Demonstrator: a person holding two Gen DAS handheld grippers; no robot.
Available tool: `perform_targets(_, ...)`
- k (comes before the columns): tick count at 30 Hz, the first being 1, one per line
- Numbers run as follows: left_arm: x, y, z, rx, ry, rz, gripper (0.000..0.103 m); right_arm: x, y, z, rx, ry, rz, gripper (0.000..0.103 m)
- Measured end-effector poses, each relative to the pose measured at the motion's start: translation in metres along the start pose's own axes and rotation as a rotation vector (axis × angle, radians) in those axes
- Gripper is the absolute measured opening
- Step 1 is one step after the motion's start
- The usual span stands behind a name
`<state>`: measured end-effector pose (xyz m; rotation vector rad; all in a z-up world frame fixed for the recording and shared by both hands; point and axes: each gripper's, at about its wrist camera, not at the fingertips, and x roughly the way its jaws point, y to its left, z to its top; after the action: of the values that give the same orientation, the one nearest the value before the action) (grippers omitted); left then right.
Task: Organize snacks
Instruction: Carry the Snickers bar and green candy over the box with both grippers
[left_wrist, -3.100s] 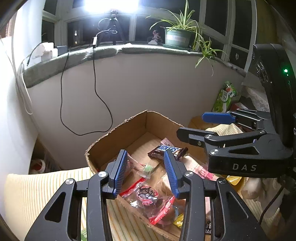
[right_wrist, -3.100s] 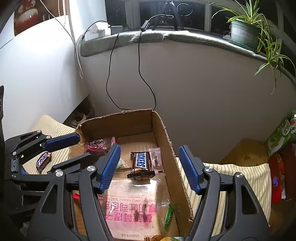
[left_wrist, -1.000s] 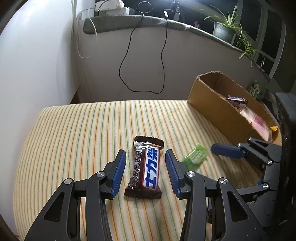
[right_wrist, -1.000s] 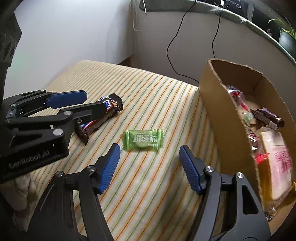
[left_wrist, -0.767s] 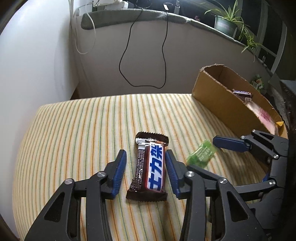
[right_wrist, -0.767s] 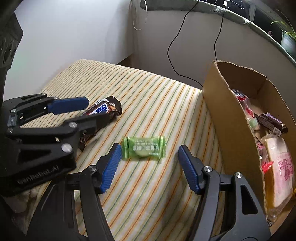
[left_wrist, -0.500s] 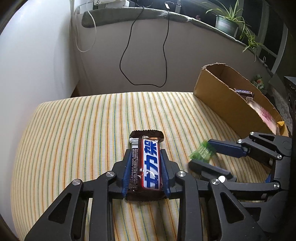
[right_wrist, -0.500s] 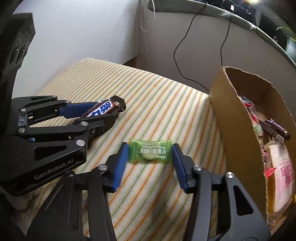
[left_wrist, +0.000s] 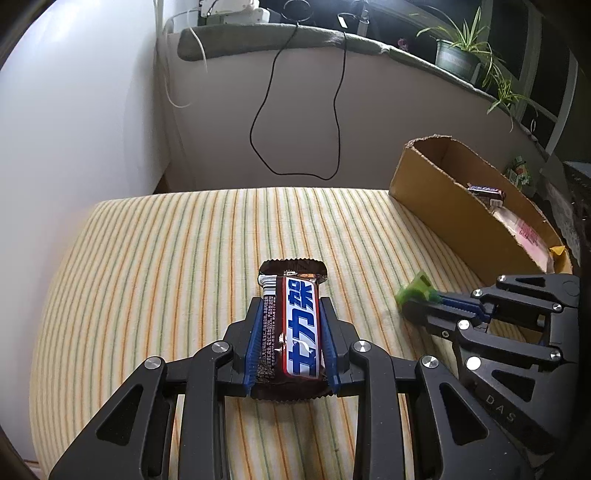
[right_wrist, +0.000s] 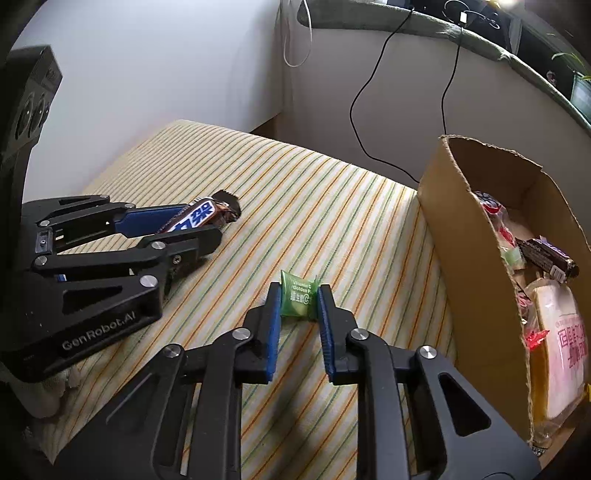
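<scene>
Left gripper (left_wrist: 293, 334) clamped on a Snickers bar (left_wrist: 295, 325), blue pads (left_wrist: 255, 339) pressed against both long sides of the wrapper, bar lying lengthwise between them with its crimped far end poking out past the tips. Bar low over the striped cushion (left_wrist: 166, 266); cannot tell whether touching the fabric or just lifted. From the right wrist view, same bar (right_wrist: 201, 215) seen sideways in the left gripper (right_wrist: 173, 225), its brown end sticking out toward the cardboard box (right_wrist: 476, 266).

Right gripper (right_wrist: 297, 306) pinching a small green vitamin C candy (right_wrist: 299, 295), wrapper squeezed and crumpled between the blue pads (right_wrist: 273, 328), right at the fingertips. From the left wrist view, only a green corner of that candy (left_wrist: 415, 288) showing at the tip of the right gripper (left_wrist: 428, 301), just beside the near wall of the cardboard box (left_wrist: 443, 218).

Box at the right edge of the cushion, open on top, holding another Snickers bar (right_wrist: 546, 256), a pale packet with pink print (right_wrist: 561, 347) and red-trimmed clear wrappers (right_wrist: 495, 214).

Behind: black cable (left_wrist: 266, 110) hanging down the wall, potted spider plant (left_wrist: 458, 55) on the sill
</scene>
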<state>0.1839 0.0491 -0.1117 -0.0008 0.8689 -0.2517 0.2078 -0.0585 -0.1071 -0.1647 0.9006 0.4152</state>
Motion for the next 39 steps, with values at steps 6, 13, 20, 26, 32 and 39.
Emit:
perform_targets(6,-0.006,-0.002,-0.001,-0.003,-0.007,0.010,0.027,-0.001,-0.006,-0.005,0.023,0.005,0.029,0.006)
perform_targets(13,-0.010,-0.003,-0.002,-0.004,-0.021,0.014,0.027,-0.014,-0.015,-0.011,0.059,-0.022,0.057,0.005)
perform_targets(20,-0.024,-0.005,0.001,-0.007,-0.051,0.010,0.027,-0.037,-0.022,-0.012,0.085,-0.066,0.081,0.005)
perform_targets(26,-0.033,-0.013,0.011,-0.004,-0.083,0.003,0.027,-0.066,-0.031,-0.012,0.080,-0.112,0.088,0.005)
perform_targets(32,-0.039,-0.031,0.024,0.018,-0.110,-0.019,0.027,-0.093,-0.048,-0.006,0.098,-0.151,0.084,0.005)
perform_targets(39,-0.039,-0.062,0.038,0.057,-0.128,-0.063,0.027,-0.112,-0.084,0.003,0.129,-0.194,0.050,0.005)
